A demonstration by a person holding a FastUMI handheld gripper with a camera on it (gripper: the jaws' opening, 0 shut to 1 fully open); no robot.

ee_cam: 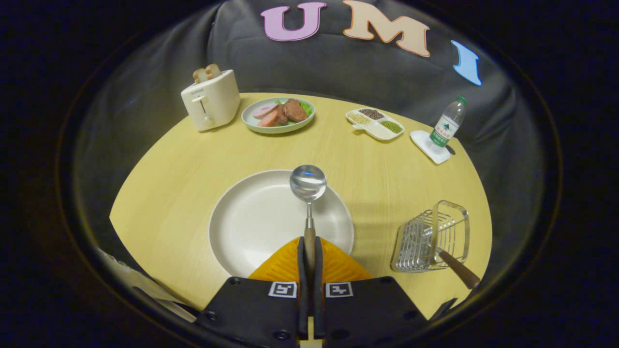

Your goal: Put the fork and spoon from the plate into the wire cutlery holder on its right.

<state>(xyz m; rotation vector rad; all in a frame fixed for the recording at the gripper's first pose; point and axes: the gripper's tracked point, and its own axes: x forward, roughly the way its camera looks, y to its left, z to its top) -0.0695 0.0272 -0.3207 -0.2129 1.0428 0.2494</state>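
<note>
Spoon (308, 193): shiny round metal bowl, thin neck, wooden handle, long axis pointing straight ahead from the gripper (309, 251), whose fingers clench the handle. It hangs over the white plate (251, 222). Wire cutlery holder (430, 237) to the right, fork (459, 270) handle sticking out.

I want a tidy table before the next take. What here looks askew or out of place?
Little stands out. The gripper is shut on the spoon by its wooden handle, above the white plate. The one oddity: a wooden-handled utensil in the wire cutlery holder leans steeply outward, its handle sticking out instead of standing upright.
</note>
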